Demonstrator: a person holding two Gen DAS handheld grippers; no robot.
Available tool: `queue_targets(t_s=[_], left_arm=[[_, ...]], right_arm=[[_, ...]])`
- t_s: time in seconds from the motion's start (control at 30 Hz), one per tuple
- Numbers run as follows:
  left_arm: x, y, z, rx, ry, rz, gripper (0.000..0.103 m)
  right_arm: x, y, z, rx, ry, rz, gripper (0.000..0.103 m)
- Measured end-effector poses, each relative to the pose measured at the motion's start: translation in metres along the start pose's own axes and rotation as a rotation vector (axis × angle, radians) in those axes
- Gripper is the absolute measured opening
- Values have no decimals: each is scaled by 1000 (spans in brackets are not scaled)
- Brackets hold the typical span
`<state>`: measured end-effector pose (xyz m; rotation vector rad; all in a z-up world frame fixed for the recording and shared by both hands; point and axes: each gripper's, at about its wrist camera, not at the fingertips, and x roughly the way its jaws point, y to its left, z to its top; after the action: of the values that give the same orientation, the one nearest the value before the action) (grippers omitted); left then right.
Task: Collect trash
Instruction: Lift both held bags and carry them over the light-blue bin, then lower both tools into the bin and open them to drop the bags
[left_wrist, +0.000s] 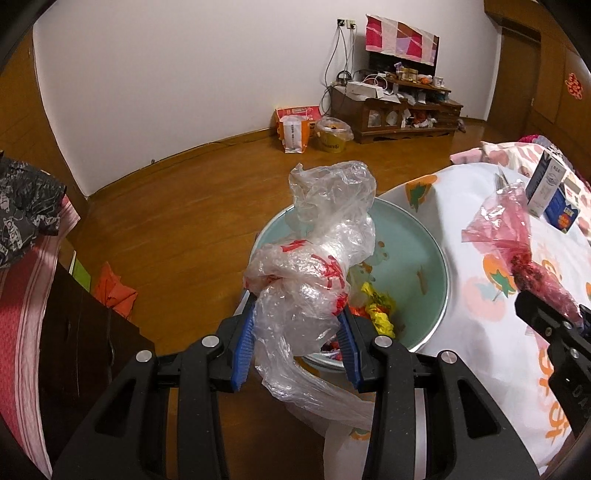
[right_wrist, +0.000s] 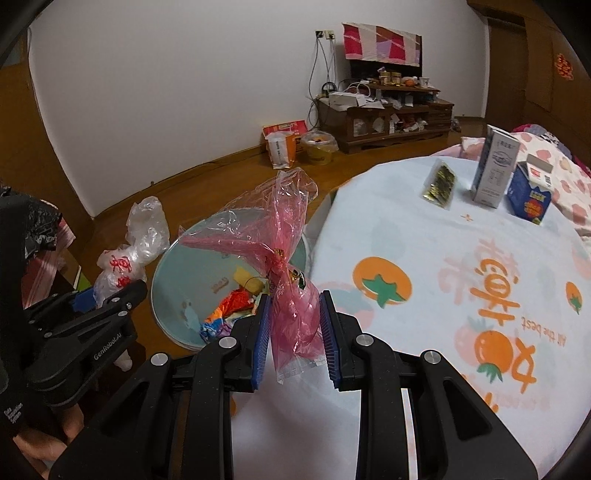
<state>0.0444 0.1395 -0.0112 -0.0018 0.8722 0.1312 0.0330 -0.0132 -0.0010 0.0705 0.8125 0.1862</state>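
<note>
Left gripper (left_wrist: 297, 325) is clamping a crumpled clear plastic bag (left_wrist: 321, 254) with red print between its blue pads (left_wrist: 243, 347), holding it above the near rim of the pale green basin (left_wrist: 413, 240) on the wooden floor (left_wrist: 184, 206). The bag is bulging up past the fingertips and trailing down below them.

Right gripper (right_wrist: 293, 328) is pinching a pink plastic bag (right_wrist: 284, 273) (knotted at mid-height, top flaring open) over the edge of the round table (right_wrist: 443, 266), just beside the basin (right_wrist: 173, 266).

Wrappers are lying in the basin: yellow wrapper (left_wrist: 380, 310), orange and multicoloured scraps (right_wrist: 225, 314).

Still sitting on the fruit-print tablecloth: a small foil packet (right_wrist: 439, 182), a tall grey carton (right_wrist: 495, 170), and a blue carton (right_wrist: 530, 194) touching or nearly touching it.
</note>
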Motion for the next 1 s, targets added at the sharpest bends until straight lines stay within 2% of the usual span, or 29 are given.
queue_targets(t_s=[0.5, 1.0], left_arm=[[22, -1, 20, -10, 14, 21, 40], [49, -11, 24, 2, 59, 41, 40]], right_arm=[[28, 6, 24, 14, 18, 6, 27], [55, 6, 28, 34, 76, -8, 28]])
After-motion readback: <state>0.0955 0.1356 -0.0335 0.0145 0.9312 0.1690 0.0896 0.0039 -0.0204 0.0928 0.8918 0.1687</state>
